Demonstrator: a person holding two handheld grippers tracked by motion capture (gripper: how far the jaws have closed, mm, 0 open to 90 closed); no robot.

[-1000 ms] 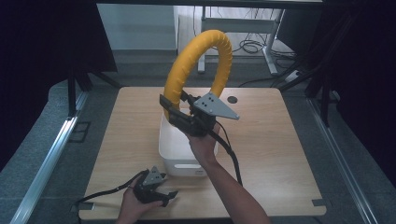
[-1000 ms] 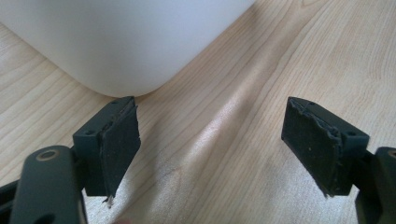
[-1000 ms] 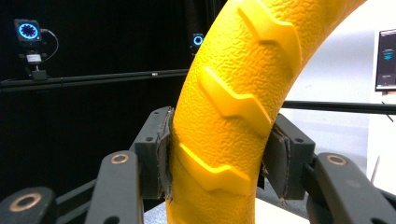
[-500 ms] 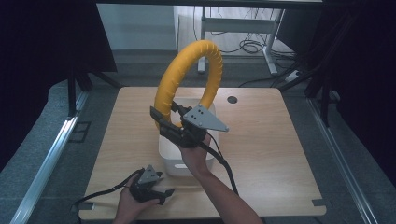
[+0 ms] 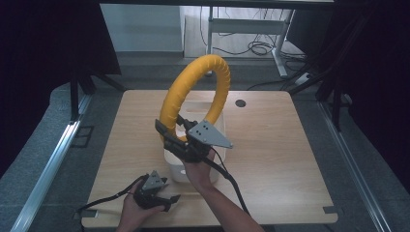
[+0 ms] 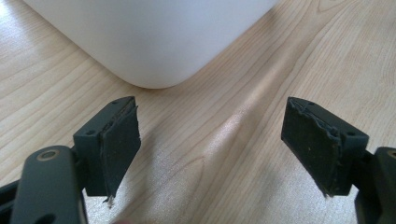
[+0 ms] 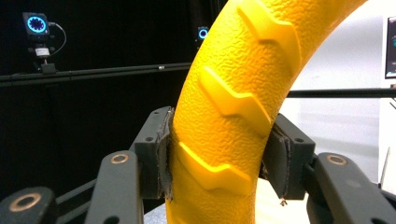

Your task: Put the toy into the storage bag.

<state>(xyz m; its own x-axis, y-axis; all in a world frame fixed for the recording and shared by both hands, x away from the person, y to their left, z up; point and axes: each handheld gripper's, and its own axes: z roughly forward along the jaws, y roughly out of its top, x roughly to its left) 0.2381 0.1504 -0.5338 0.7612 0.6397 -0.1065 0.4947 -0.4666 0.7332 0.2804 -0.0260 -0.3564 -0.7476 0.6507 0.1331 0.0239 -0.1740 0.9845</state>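
holding: R gripper [image 5: 167,133] jaws pinch yellow ring [image 5: 193,92] above white bin [image 5: 180,170]
idle: L gripper [image 5: 167,199] jaws spread; empty
risk: we judge ring may swing, clip bin rim; off-centre pinch

Your high view is dim and soft, its side edges sinking into black. Glare streaks the wooden table [image 6: 243,126] in the left gripper view, where your near jaws blur. The yellow ring [image 7: 233,116] is sharp and evenly lit against a dark backdrop.
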